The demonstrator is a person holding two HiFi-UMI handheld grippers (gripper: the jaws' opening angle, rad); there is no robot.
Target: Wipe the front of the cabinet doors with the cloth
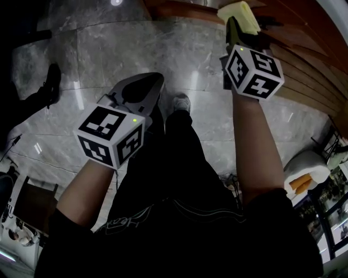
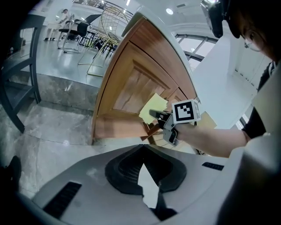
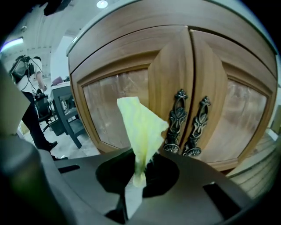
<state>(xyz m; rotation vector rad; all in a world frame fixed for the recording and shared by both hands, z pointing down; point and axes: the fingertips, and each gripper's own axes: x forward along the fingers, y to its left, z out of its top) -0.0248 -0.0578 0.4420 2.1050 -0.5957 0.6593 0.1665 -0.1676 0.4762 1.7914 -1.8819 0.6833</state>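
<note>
A pale yellow cloth [image 3: 140, 127] stands up from my right gripper [image 3: 139, 169], which is shut on its lower end. It hangs in front of the wooden cabinet's left door [image 3: 112, 101], close to the two ornate metal handles [image 3: 176, 121]. The right door [image 3: 239, 118] lies to the right of them. In the head view the right gripper [image 1: 232, 26] holds the cloth [image 1: 242, 13] up at the cabinet [image 1: 304, 65]. My left gripper [image 1: 155, 81] hangs lower over the floor, jaws together and empty. From the left gripper [image 2: 143, 149] I see the cloth [image 2: 153, 110] against the cabinet [image 2: 136, 83].
Grey marble floor [image 1: 109, 49] runs below the cabinet. The holder's legs and shoe [image 1: 182, 101] are under the grippers. Another person [image 3: 30, 96] stands at the left beside a dark table [image 3: 66, 110]. A dark chair leg [image 2: 22, 88] is at the left.
</note>
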